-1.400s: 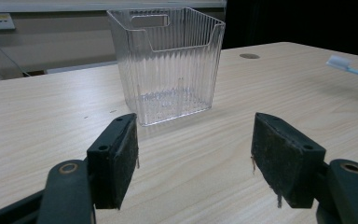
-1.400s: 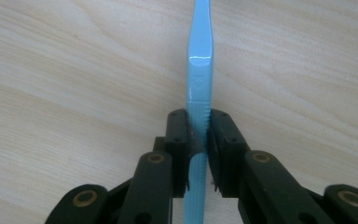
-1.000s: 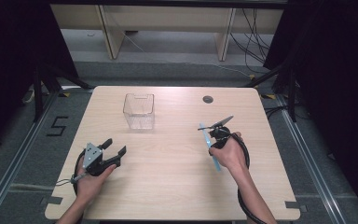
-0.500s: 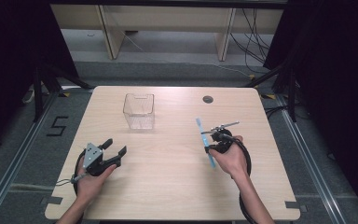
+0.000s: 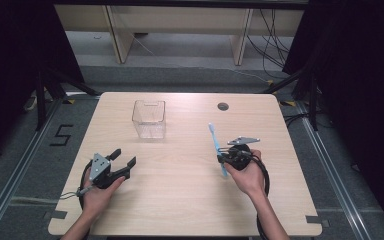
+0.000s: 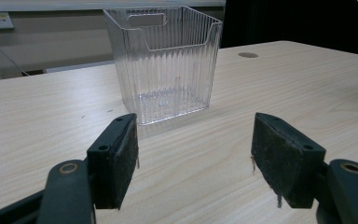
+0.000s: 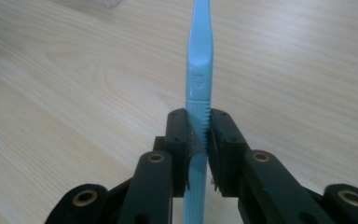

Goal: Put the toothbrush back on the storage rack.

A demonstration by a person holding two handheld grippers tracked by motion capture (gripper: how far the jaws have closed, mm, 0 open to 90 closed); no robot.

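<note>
Jaws of right gripper (image 7: 198, 135) clench a blue toothbrush (image 7: 199, 60) mid-handle, lifted over the desk (image 5: 180, 200); high view shows its head pointing away. Left gripper (image 6: 193, 154) released, facing clear ribbed bin (image 6: 165, 60).

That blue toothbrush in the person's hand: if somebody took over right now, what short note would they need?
Right gripper: jaws shut on the blue toothbrush, gripped at its ribbed handle, brush end pointing away, above the table.
Left gripper: jaws open, nothing between them, facing the clear plastic bin.
Bin stands upright near the table's far edge and looks empty.
Done: toothbrush picked up.
Left, probably: carry it to the bin and drop it in.
</note>
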